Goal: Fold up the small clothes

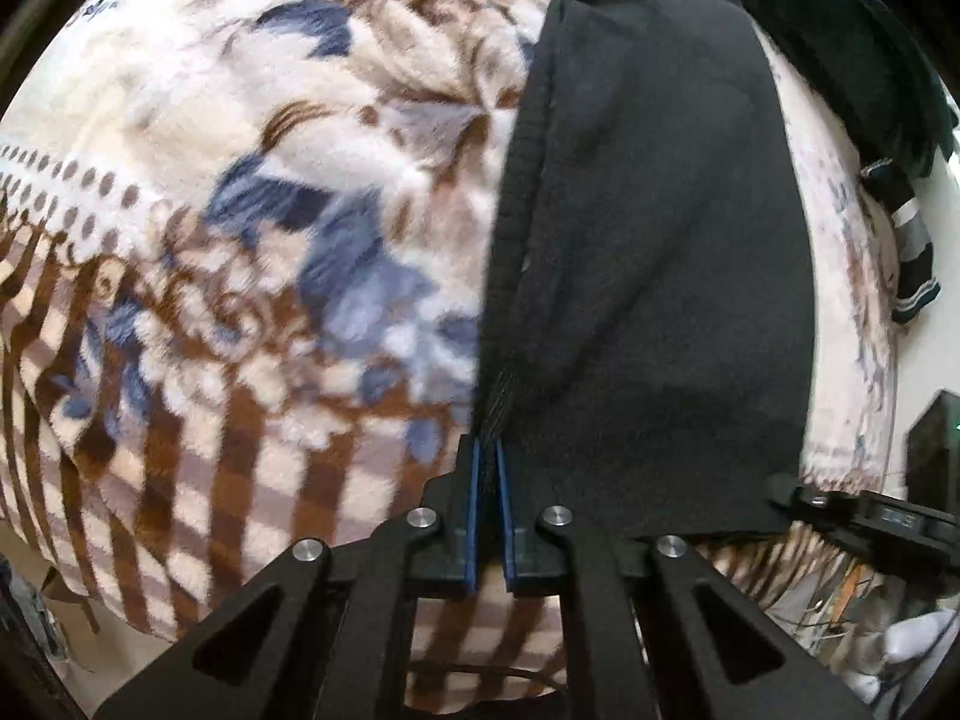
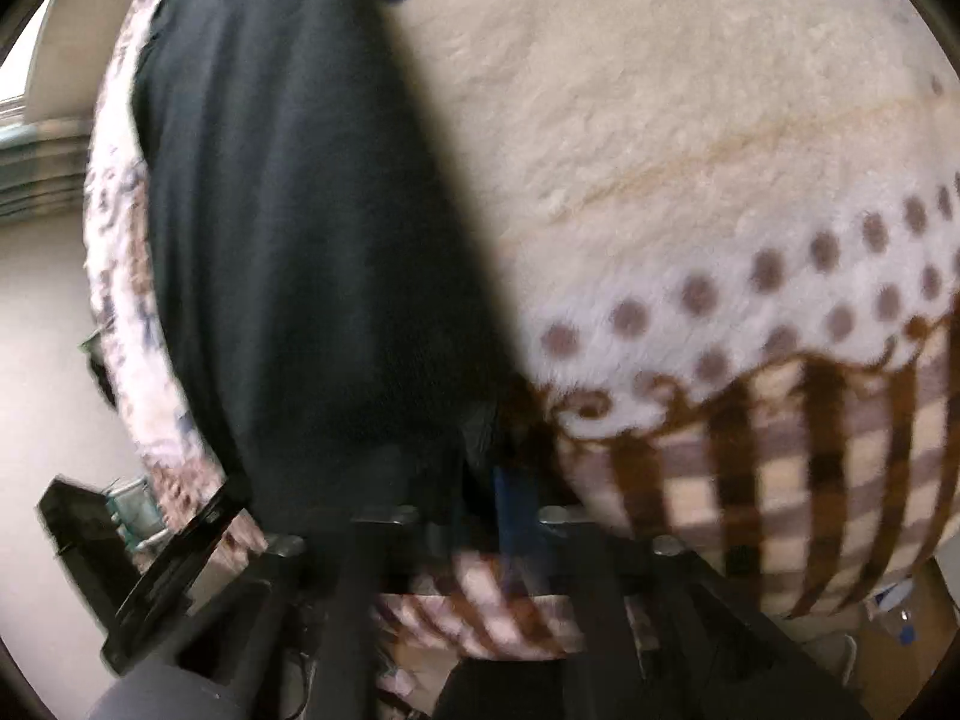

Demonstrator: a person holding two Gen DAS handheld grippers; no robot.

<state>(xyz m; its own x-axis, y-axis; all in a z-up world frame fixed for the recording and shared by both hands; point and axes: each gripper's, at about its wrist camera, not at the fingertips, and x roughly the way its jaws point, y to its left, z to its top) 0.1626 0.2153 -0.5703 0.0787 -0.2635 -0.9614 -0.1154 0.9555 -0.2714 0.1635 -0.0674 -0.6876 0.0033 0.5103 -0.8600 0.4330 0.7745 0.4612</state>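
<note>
A black garment (image 1: 660,240) lies stretched lengthwise on a fleece blanket (image 1: 240,180) with blue and brown flowers. My left gripper (image 1: 489,456) is shut on the garment's near left ribbed edge, the cloth pinched between its blue pads. The right gripper (image 1: 798,495) reaches in at the garment's near right corner. In the blurred right wrist view the black garment (image 2: 300,240) runs up the left side over the blanket (image 2: 660,120). There my right gripper (image 2: 486,480) sits shut on the garment's near corner, with one blue pad showing.
A dark green garment (image 1: 840,30) and a striped piece (image 1: 912,252) lie at the blanket's far right. A dark box (image 1: 936,444) stands beyond the blanket's edge. Brown checked blanket border (image 2: 780,480) hangs over the near edge, with floor clutter below.
</note>
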